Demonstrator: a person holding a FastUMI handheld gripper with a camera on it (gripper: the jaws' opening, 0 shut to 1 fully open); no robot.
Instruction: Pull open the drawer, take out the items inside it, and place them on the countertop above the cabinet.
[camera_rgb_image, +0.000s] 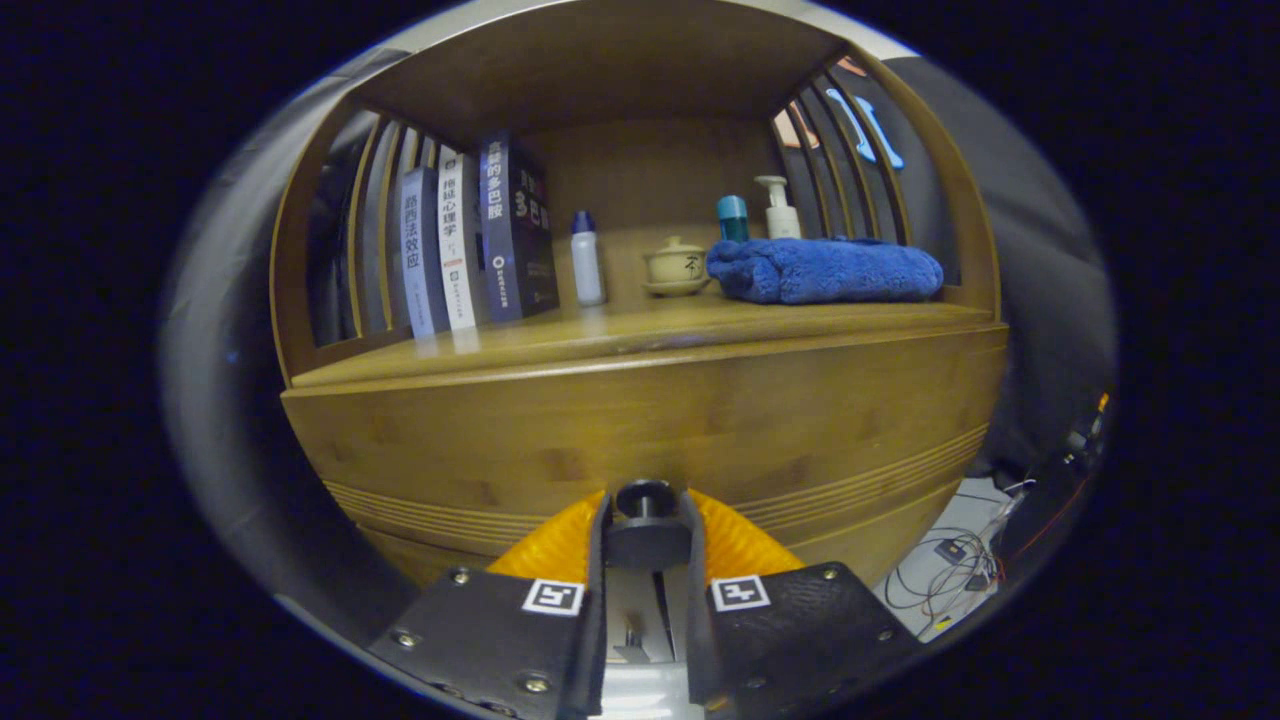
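Gripper view: the fingers (646, 540) are closed on the dark round drawer knob (645, 497), one pressing each side of it. Directly behind the knob is the bamboo drawer front (640, 420), shut flush with the cabinet, so its contents are hidden. Above it lies the counter (600, 335), holding upright books (470, 245), a small white bottle (587, 260), a lidded teacup (677, 266) and a folded blue towel (825, 270). A crooked or weak pull could slip the fingers off the small knob.
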